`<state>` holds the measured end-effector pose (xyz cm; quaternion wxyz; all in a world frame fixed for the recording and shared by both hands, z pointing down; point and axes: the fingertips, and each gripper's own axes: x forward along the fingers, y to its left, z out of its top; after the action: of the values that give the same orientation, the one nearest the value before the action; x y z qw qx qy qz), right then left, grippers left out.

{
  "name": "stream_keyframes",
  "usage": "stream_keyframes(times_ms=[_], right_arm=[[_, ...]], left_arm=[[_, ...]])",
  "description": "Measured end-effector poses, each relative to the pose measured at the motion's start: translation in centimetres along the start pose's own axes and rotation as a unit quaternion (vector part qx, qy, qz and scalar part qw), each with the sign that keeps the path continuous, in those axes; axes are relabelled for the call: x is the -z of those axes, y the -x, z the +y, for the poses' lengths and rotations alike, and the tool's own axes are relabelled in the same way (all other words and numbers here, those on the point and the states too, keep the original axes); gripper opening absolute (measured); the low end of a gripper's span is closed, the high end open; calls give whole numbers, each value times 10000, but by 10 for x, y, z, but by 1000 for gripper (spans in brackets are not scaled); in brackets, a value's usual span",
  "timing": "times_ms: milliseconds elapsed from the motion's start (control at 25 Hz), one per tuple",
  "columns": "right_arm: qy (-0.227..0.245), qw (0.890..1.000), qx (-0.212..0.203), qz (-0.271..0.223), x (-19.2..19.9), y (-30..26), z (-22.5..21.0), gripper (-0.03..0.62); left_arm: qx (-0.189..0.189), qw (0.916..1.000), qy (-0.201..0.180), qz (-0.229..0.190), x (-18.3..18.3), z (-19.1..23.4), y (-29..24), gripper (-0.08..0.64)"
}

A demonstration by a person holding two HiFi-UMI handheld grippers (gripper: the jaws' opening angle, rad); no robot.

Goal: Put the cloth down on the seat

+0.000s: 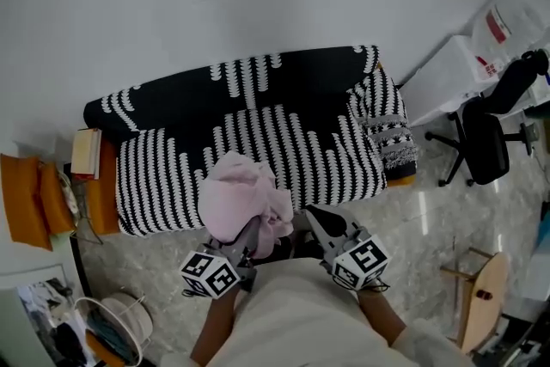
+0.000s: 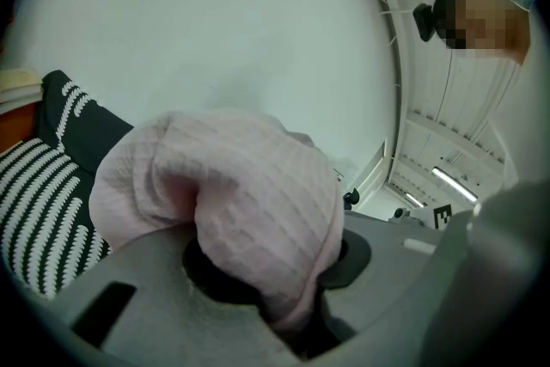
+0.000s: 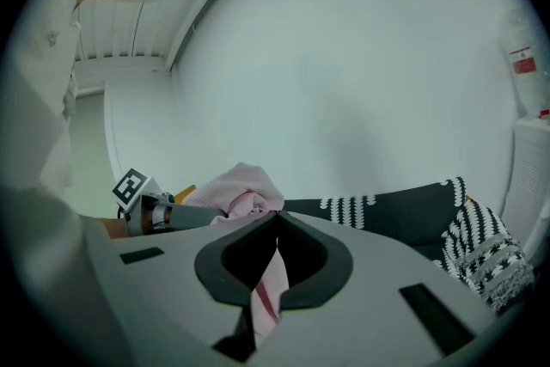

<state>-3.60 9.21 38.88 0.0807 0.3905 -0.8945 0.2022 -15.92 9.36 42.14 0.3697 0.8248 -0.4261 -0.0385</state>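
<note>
The left gripper [image 2: 277, 292] and right gripper [image 3: 273, 271] each clamp the pink cloth [image 1: 239, 195], bunched at the front edge of the seat [image 1: 331, 159]. The striped surface behind lies open. Only the right gripper view shows the thin strip its jaws pinch.

The right claw [image 3: 277, 223] had its jaws pressed together on a thin fold of pink cloth [image 3: 268, 292]. Beyond the tips the cloth bunched up, with the left claw [image 3: 185, 217] at its left. Behind stood a black-and-white patterned sofa [image 3: 387, 215] against a white wall [image 3: 344, 56].
</note>
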Motion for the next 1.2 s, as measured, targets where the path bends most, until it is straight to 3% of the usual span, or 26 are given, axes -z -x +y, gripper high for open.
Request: stream_keyframes(times_ms=[280,560,1200], right_arm=[[46,9997,184,129,5,-17,5,8],[-101,9992,346,197,8,-8,-14,8],[-200,9985,-228,449,-3,-5,-75,8]], left_arm=[[103,9995,-38,292,-5,30,-1,130],[114,9990,-40,439,-5,33,-18,130],[-444,9979,298,369,17,11,-79,132]])
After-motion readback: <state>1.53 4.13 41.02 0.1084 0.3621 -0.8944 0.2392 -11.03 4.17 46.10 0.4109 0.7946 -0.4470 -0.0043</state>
